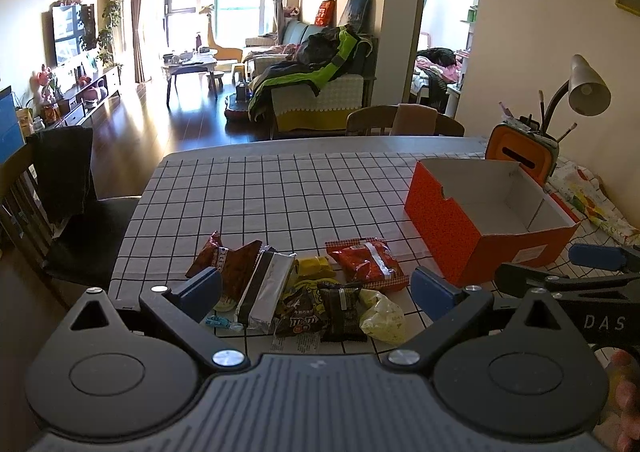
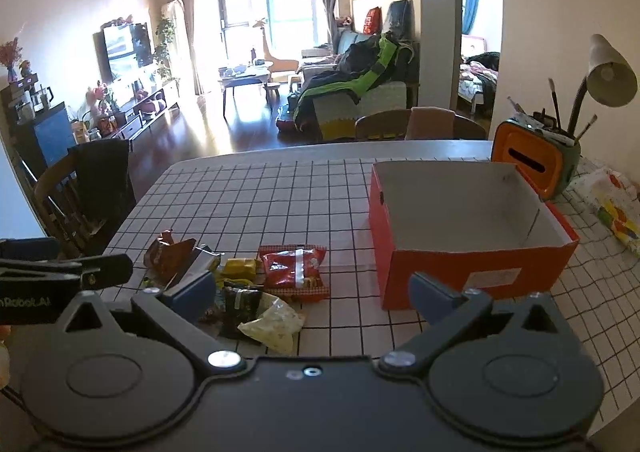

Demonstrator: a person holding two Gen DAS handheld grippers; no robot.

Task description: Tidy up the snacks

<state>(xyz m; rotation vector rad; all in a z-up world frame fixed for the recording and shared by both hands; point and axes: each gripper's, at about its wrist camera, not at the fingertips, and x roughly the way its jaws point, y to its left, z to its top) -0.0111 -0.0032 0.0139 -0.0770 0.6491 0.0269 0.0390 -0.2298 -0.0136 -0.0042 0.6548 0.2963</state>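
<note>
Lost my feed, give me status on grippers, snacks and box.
Left gripper and right gripper: jaws open, holding nothing. Snacks piled on table, box empty. Nothing in the way.

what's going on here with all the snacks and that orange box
A person holds a hand-held gripper in each hand above a table with a checked cloth. The left hand-held gripper hangs open over a loose pile of snack packets, and the right hand-held gripper is open too, between the pile and the orange box. Neither holds anything. The box looks empty, so no snack has been put away yet.
</note>
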